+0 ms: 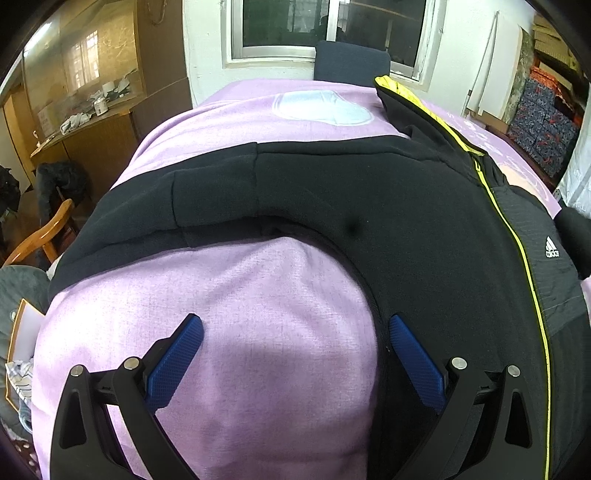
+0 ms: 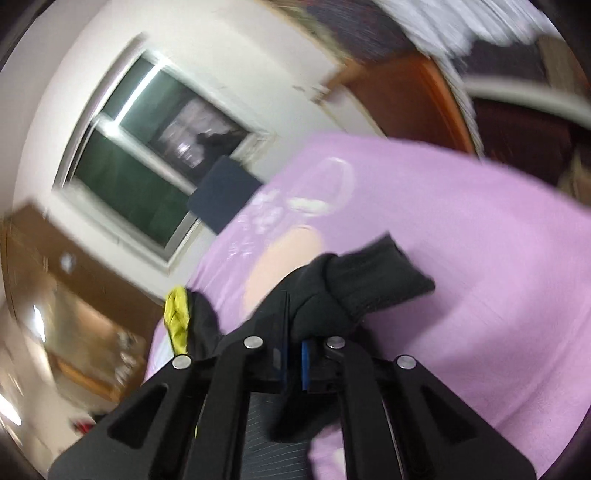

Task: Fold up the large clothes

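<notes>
Left gripper (image 1: 295, 328) has its fingers wide over the purple surface (image 1: 258, 350); right gripper (image 2: 293, 354) fingers pinch the black jacket (image 2: 332, 288) sleeve.

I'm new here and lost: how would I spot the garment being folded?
Find the lilac bedspread under the window. Across it lies the black jacket, one sleeve pinched in the right claw. Its neon-yellow zipper and white Adidas logo mark it.
</notes>
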### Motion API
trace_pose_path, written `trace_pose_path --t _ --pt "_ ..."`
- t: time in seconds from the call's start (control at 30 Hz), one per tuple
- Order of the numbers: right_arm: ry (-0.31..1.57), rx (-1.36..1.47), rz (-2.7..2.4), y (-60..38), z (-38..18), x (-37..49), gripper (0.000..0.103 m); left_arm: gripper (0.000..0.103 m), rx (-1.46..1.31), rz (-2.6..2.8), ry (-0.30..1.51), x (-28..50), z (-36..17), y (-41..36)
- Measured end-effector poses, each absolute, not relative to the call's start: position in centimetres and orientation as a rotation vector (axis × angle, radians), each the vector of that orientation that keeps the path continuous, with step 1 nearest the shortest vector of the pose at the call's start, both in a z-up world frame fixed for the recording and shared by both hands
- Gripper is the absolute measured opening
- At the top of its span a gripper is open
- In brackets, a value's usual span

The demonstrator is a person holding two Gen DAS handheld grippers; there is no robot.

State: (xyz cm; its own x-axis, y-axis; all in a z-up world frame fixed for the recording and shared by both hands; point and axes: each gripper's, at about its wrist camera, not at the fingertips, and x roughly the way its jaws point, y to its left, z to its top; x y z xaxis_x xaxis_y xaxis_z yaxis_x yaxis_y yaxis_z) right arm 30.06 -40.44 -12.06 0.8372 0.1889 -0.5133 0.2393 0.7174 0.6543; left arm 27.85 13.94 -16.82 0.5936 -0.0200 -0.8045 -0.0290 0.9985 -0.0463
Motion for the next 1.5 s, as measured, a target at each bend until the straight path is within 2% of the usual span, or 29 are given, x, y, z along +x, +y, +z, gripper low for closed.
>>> trace_pose_path --t 0.17,0.27,0.37,0.4,0.5,0.8,0.93,1.0,1.17,1.3,1.4,1.5 --pt "0.577 0.480 0.039 -33.0 -7.5 30.2 0.004 0.100 -0.074 0.000 0.932 27.8 -16.7 14.3" --pt "0.630 0.279 0.100 -26.4 -7.3 30.9 0.007 0.100 -0.074 -0.005 0.932 27.8 -16.7 14.4" --pt "0.756 0.116 0.179 -20.6 -9.6 31.1 0.023 0.100 -0.070 -0.011 0.931 27.8 -16.7 14.5" --pt "0.796 0.075 0.203 -19.0 -10.7 30.9 0.034 0.100 -0.070 -0.014 0.930 27.8 -16.7 14.5" --pt "0.848 0.035 0.235 -16.9 -12.5 29.8 0.037 0.100 -0.080 -0.024 0.925 27.7 -16.7 14.9" --pt "0.858 0.313 0.285 -22.9 -11.5 27.1 0.038 0.100 -0.095 -0.028 0.922 27.5 -16.3 15.1" --pt "0.871 0.487 0.296 -26.9 -11.8 25.2 0.040 0.100 -0.249 -0.199 0.905 26.2 -14.7 14.4" --pt "0.871 0.523 0.285 -28.6 -12.1 24.2 0.040 0.100 -0.306 -0.336 0.925 26.1 -13.5 12.5" --pt "0.849 0.619 0.269 -31.4 -12.7 23.0 0.040 0.100 -0.246 -0.559 1.019 28.2 -11.9 4.5" --pt "0.788 0.678 0.272 -32.9 -12.2 21.5 0.040 0.098 -0.179 -0.643 1.107 30.4 -13.8 -1.9" --pt "0.757 0.721 0.278 -33.8 -12.2 20.6 0.040 0.090 -0.204 -0.646 1.156 32.3 -15.4 -4.2" --pt "0.742 0.756 0.283 -34.6 -12.4 20.1 0.040 0.090 -0.207 -0.622 1.118 33.4 -15.2 -4.7"
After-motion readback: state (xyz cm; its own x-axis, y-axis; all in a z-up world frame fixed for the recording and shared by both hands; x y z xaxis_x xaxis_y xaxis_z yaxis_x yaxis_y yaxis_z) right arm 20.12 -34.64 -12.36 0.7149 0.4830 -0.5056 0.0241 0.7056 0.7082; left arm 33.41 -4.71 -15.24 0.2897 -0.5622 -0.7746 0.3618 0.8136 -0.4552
